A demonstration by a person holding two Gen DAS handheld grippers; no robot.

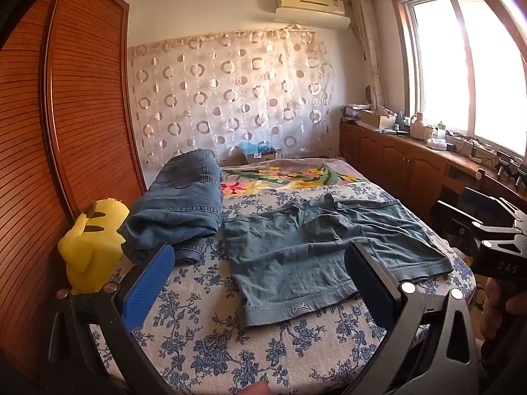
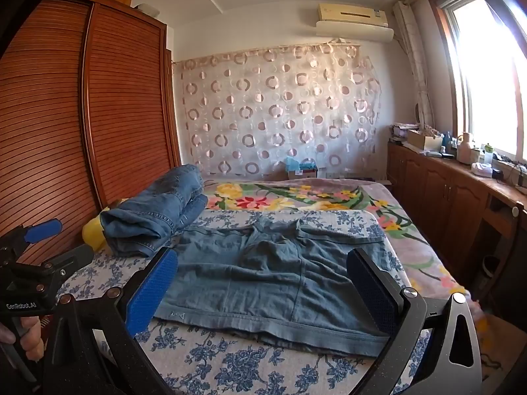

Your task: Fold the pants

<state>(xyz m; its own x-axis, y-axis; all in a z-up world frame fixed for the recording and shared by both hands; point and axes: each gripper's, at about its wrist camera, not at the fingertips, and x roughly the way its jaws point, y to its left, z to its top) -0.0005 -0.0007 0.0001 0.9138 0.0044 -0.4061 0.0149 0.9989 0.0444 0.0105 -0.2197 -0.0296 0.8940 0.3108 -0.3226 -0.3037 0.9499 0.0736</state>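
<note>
A pair of grey-blue short pants point(image 1: 296, 253) point(image 2: 263, 276) lies spread flat on the bed's blue-flowered sheet point(image 1: 204, 329) point(image 2: 230, 362), hems toward me and waistband away. My left gripper point(image 1: 260, 279) hovers open over the near left leg, its blue pads wide apart with nothing between them. My right gripper point(image 2: 263, 291) hovers open above the near hem on the right side, also holding nothing. Neither gripper touches the cloth.
A heap of folded blue jeans point(image 1: 178, 210) point(image 2: 154, 214) lies at the left of the bed beside a yellow plush toy point(image 1: 92, 247). A slatted wooden wardrobe point(image 1: 66, 115) stands on the left, and low cabinets point(image 1: 395, 164) with clutter run under the window on the right.
</note>
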